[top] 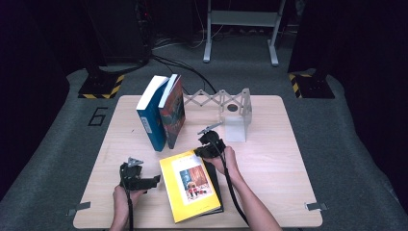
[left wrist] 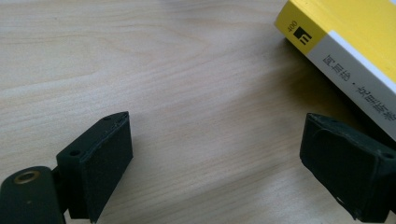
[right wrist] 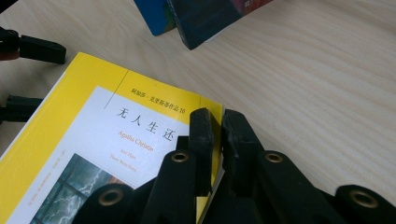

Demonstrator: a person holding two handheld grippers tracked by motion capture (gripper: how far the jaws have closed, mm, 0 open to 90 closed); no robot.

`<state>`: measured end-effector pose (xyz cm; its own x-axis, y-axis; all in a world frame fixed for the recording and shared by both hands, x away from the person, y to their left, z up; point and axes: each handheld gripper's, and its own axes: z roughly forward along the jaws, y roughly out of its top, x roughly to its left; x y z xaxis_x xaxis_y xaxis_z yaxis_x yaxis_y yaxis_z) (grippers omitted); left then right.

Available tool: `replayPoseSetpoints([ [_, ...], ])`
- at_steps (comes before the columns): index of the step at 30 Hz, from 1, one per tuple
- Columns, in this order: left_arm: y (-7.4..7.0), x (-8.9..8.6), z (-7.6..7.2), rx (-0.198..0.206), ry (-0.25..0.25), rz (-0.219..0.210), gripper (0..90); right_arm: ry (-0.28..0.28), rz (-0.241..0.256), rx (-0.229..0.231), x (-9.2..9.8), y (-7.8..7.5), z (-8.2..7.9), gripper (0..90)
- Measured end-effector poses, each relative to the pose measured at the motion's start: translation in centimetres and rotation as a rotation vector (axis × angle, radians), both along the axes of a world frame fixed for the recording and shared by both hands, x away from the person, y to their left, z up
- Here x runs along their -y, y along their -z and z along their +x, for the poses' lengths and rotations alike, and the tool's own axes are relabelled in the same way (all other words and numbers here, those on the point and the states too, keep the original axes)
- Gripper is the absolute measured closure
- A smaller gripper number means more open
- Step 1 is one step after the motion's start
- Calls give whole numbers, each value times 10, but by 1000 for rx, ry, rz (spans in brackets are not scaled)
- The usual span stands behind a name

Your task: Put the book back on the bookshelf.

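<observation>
The right claw (right wrist: 215,122) is clamped on the yellow book's (top: 190,185) far edge; the left claw (top: 153,181), jaws apart beside its spine, should steady the lift.

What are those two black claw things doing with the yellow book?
A person works at a wooden table with a gripper in each hand. The right gripper is pinched on the far edge of the yellow book, which lies flat on a dark book. The left gripper is open beside the yellow book's spine, not touching it. Two more books stand behind, near a white bookend.
</observation>
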<state>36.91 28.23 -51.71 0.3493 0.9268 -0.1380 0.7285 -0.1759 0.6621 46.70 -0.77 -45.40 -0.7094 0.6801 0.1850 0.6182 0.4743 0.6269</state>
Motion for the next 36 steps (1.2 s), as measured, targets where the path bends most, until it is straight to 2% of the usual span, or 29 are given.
replayPoseSetpoints([
  [2, 0, -1, 0, -5, 3, -7, 98, -1, 0, 8, 1, -3, -1, 845],
  [5, -1, 0, -1, 6, -5, -29, 98, -10, 3, 45, 1, -9, -6, 858],
  [6, -3, -1, -1, -3, 4, -39, 98, -14, -2, 56, 1, -11, -7, 899],
  [7, -3, 0, -1, 8, 0, -51, 99, -8, -11, 92, 1, -16, -11, 900],
  [8, -5, 0, -2, 11, -9, -75, 99, -9, -2, 102, 2, -20, -13, 900],
  [9, -6, -2, -2, 7, -2, -76, 99, -9, -15, 124, 1, -26, -16, 900],
  [10, -7, -2, -2, 0, -2, -98, 99, -31, -26, 148, 1, -31, -18, 900],
  [11, -9, -4, -1, -6, 12, -103, 100, -40, -21, 155, 1, -33, -19, 900],
  [12, -10, -3, -1, 0, -2, -114, 99, -42, -18, 153, 0, -36, -19, 900],
  [14, -12, -5, -1, 1, 10, -126, 99, -44, -25, 151, 0, -37, -19, 900],
  [18, -16, -6, -2, 1, 17, -172, 100, -40, -25, 209, 1, -46, -25, 900],
  [21, -19, -5, 0, -13, 58, -222, 101, -32, -20, 226, 4, -52, -26, 900],
  [23, -19, -2, 2, -18, 73, -243, 101, -26, -38, 196, 5, -47, -23, 900],
  [24, -19, 0, 2, -32, 94, -247, 101, -7, -31, 177, 6, -42, -21, 900],
  [25, -19, 2, 2, -32, 100, -251, 102, -5, -49, 138, 7, -35, -17, 900],
  [26, -18, 5, 3, -33, 109, -261, 102, 4, -47, 125, 9, -31, -15, 892],
  [27, -18, 6, 3, -44, 127, -262, 102, 27, -33, 103, 13, -25, -13, 856],
  [28, -17, 9, 3, -39, 132, -262, 103, 23, -28, 73, 17, -21, -9, 763],
  [29, -17, 10, 3, -43, 136, -262, 104, 26, 4, 12, 20, -16, -6, 724],
  [30, -17, 11, 2, -44, 141, -262, 105, 25, 16, -7, 22, -12, -6, 717],
  [31, -17, 12, 1, -41, 140, -255, 106, 23, 8, -23, 24, -7, -8, 675],
  [33, -17, 12, 1, -44, 145, -246, 108, 15, 6, -65, 26, -1, -12, 645],
  [34, -17, 12, 1, -38, 140, -239, 108, 11, -2, -62, 27, 1, -16, 633],
  [36, -17, 13, 0, -42, 137, -235, 109, 10, 14, -90, 30, 3, -22, 604],
])
